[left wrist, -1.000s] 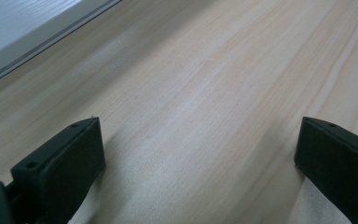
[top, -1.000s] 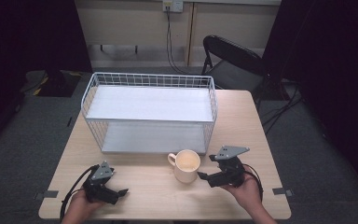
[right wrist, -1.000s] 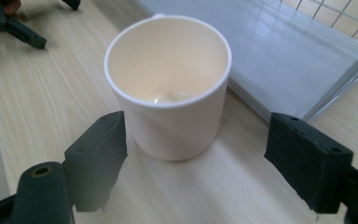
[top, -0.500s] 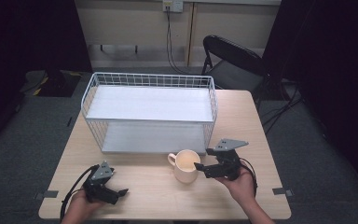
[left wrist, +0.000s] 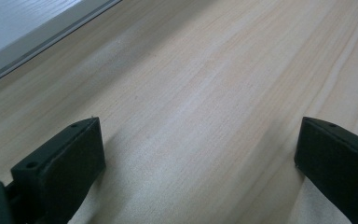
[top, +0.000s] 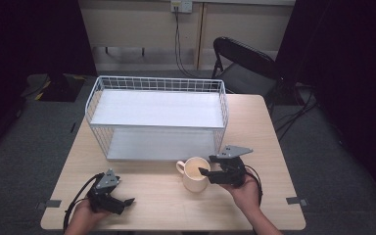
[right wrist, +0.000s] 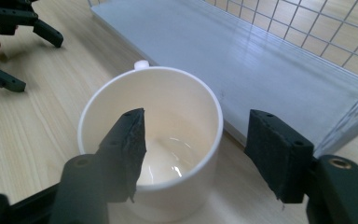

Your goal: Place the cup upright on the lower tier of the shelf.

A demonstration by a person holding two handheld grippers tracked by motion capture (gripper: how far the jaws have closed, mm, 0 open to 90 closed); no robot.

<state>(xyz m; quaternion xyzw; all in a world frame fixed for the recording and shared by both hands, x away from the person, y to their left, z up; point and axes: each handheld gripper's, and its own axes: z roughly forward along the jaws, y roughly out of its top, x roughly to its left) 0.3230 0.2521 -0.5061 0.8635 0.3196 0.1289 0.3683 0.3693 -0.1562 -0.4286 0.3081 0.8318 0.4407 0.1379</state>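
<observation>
A cream mug (top: 194, 175) stands upright on the wooden table (top: 152, 196), just in front of the wire shelf rack (top: 156, 117); its handle points left. My right gripper (top: 205, 172) is open at the mug's right side. In the right gripper view, one jaw hangs inside the mug (right wrist: 168, 107) and the other stands outside its wall, so the right gripper (right wrist: 198, 147) straddles the rim without pinching it. My left gripper (top: 123, 203) rests open near the table's front left. In its own view, the left gripper (left wrist: 198, 149) has bare wood between its jaws.
The white wire rack has a lower board (right wrist: 242, 56) and an upper board (top: 156, 108), and its mesh side (right wrist: 326, 32) is close to my right jaw. A black folding chair (top: 245, 63) stands behind the table. The left gripper (right wrist: 30, 56) shows far off.
My right gripper has moved left to the mug and now straddles its right wall. The left gripper and the mug have stayed put.
</observation>
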